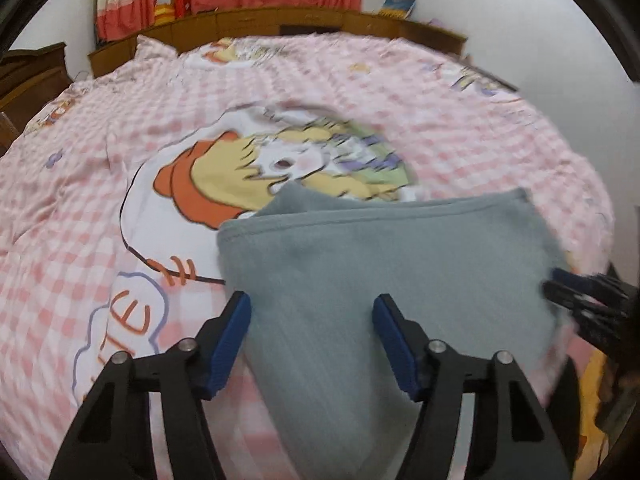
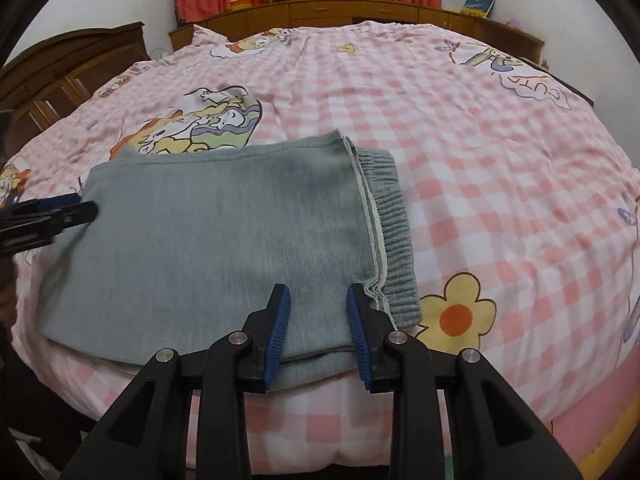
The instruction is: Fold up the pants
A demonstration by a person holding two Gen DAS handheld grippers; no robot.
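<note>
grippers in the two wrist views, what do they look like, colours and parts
Both look alike. The left gripper and the right gripper each have two angular matte black fingers with cut-out windows, joined by black linkage bars with round silver pivot bolts. Each finger ends in a ribbed blue pad. No cables, markings or sleeves are visible in either view.

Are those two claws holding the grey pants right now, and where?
No. Both the left claw and right claw stand open over the folded pants; nothing is gripped.
</note>
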